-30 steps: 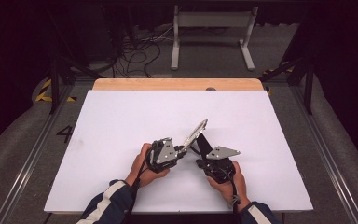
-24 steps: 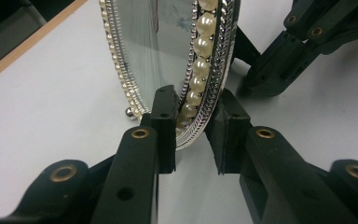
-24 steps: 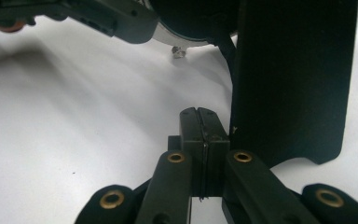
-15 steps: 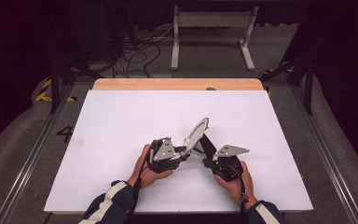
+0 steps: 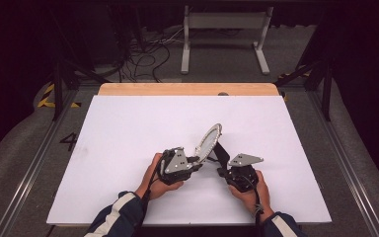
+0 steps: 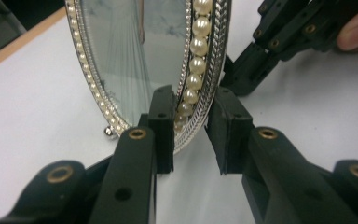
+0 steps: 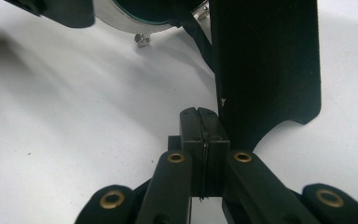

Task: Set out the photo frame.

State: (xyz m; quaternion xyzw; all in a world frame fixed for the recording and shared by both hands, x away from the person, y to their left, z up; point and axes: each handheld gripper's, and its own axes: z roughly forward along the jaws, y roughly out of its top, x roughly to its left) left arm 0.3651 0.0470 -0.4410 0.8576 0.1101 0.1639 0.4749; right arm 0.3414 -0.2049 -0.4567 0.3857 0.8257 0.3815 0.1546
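Oval pearl-rimmed frame (image 5: pixel 208 140) tilted up at table (image 5: pixel 128 128) centre. My L gripper (image 6: pixel 193 116) straddles its rim, jaws narrow, one pad touching, not clamped. R gripper (image 7: pixel 204 133) fully closed beside black back stand (image 7: pixel 265 60). Step: propping frame upright. Next, I think: swing stand out w/ R, steady rim w/ L.

A white sheet (image 5: pixel 128 128) was laid over most of the table, with a strip of bare wood (image 5: pixel 187 89) left showing along the far edge. Grey carpet (image 5: pixel 24 148) was seen all around, crossed by metal rails (image 5: pixel 29 173) on both sides. Beyond the far edge, a tangle of cables (image 5: pixel 148 54) and a white metal stand (image 5: pixel 224 34) were lit up; everything further back was lost in darkness. Yellow-black tape (image 5: pixel 47 96) was stuck near the far left corner.
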